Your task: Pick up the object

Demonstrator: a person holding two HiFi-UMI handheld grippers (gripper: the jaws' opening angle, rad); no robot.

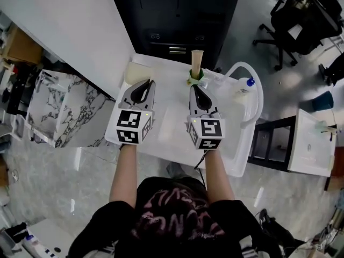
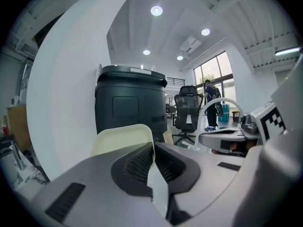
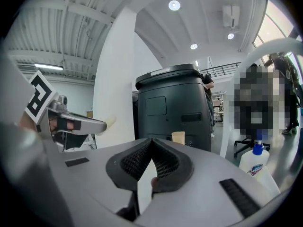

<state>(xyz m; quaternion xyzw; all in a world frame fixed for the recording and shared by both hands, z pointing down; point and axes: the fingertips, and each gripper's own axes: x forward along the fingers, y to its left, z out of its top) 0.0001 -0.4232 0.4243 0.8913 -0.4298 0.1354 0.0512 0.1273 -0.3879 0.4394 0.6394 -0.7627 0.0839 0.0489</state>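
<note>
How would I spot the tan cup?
Find the big dark bin behind the white table. At the table's far edge, ahead of the right tool, stands the tan cup. It alone is tall and narrow, with green at its base.

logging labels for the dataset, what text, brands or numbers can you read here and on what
No text reads clearly in any view.
Bottle label: blue and red logo, too blurred to read.
Shirt print: pink lettering, illegible.
Marker cubes: black-and-white square patterns, no words.
</note>
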